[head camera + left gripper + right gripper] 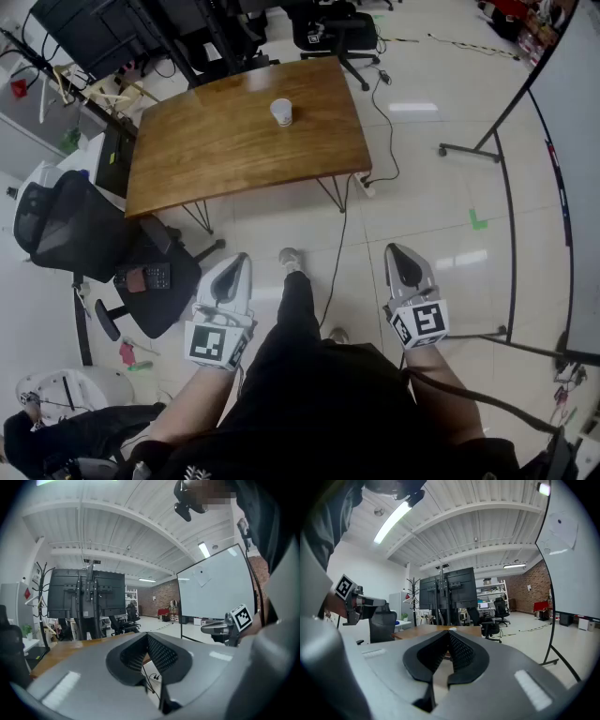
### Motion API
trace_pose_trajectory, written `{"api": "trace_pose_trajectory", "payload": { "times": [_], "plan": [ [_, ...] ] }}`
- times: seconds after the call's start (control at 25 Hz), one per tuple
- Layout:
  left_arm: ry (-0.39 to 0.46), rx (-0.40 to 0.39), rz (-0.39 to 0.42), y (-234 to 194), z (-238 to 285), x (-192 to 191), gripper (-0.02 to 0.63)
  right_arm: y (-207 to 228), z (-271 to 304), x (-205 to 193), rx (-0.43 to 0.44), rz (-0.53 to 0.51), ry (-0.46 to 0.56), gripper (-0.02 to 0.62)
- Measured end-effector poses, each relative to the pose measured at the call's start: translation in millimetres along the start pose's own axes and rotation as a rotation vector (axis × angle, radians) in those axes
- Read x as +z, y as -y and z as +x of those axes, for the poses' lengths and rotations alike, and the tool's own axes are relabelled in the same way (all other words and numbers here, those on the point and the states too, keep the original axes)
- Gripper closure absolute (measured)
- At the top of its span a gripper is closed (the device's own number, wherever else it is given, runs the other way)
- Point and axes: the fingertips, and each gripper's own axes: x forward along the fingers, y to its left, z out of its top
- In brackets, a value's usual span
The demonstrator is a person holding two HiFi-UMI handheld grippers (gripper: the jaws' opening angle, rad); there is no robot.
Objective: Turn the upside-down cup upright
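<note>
Brown wood makes the top of the desk [216,141], and a little white cup [281,112] stands on it near the far edge, alone on that part of the wood. The cup is small in the head view. It seems to stand on its end, with its long side going up and down, but I cannot tell which end is open or if anything is in it. The person stands back on the pale floor, well apart from the desk, with one tool in each hand held low by the body. The left tool [240,259] has its two jaws pressed together with nothing between them, and its own view shows this too. The right tool [395,249] is the same, with jaws together and nothing in them. Both tools point ahead towards the desk and tip down just a little. The cup lies straight ahead of them and far off, between the two but more on the left tool's side, so I think the left hand is a bit nearer. I think the job has not begun, because the person must first step up to the desk and part the jaws to take the cup.
</note>
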Motion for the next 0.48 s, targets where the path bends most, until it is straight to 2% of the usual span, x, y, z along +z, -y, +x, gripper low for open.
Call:
{"api": "trace_pose_trajectory", "payload": {
  "times": [0.16,0.36,0.48],
  "plan": [
    [0.038,-0.029,-0.003,-28,52,-1,0.607,13,37,1,-0.001,-0.033,-0.011,0.592],
    [0.089,-0.062,-0.015,-82,136,14,0.607,43,99,12,-0.060,-0.045,-0.055,0.592],
    [0.092,-0.096,-0.037,-117,190,25,0.607,58,154,25,-0.085,-0.040,-0.076,0.592]
  ]
}}
